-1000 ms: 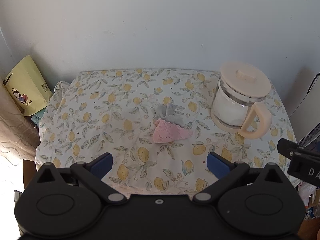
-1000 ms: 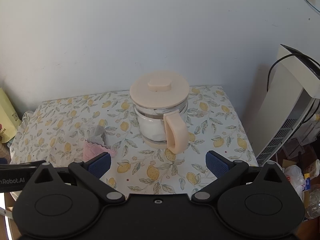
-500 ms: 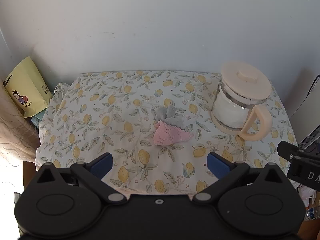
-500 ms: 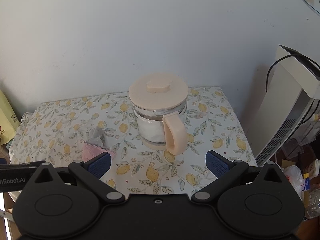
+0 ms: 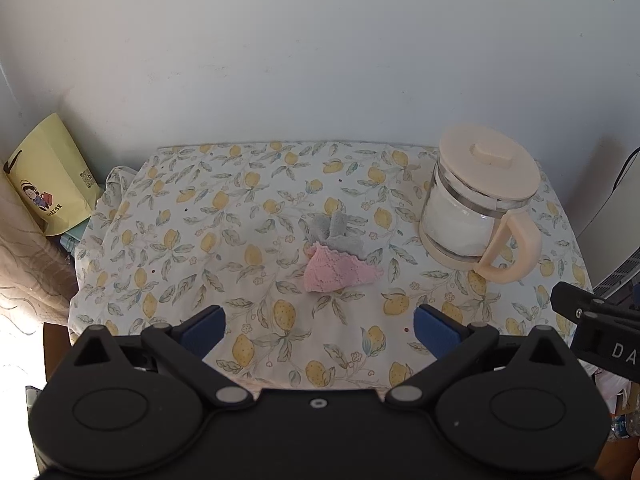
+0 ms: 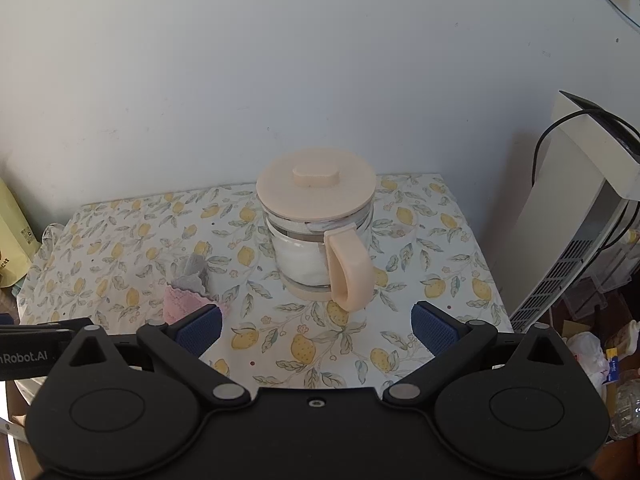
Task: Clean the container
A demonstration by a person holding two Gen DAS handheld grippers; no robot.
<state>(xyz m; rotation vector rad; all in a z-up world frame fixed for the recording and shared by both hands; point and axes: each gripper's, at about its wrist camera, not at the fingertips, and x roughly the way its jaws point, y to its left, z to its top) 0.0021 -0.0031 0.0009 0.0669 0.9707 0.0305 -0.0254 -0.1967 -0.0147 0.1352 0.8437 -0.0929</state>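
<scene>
- The left gripper (image 5: 319, 326), black with blue pads, has its jaws wide apart and holds nothing; it hangs above the near edge of the table.
- The right gripper (image 6: 316, 326), of the same black build with blue pads, is also spread apart and empty, and it points at the handle of the container.
- The clear glass jug with a cream plastic lid, base and loop handle (image 6: 320, 236) stands upright on the right part of the table, lid on, with the handle turned to the near side; something white shows inside it.
- The crumpled pink and grey cloth (image 5: 338, 258) lies near the middle of the table, to the left of the jug and apart from it.
- The white tablecloth with yellow lemons and green leaves (image 5: 192, 240) covers the table.
- A yellow paper bag (image 5: 50, 184) leans at the far left.
- A white appliance with a black cable (image 6: 576, 216) stands to the right of the table.
</scene>
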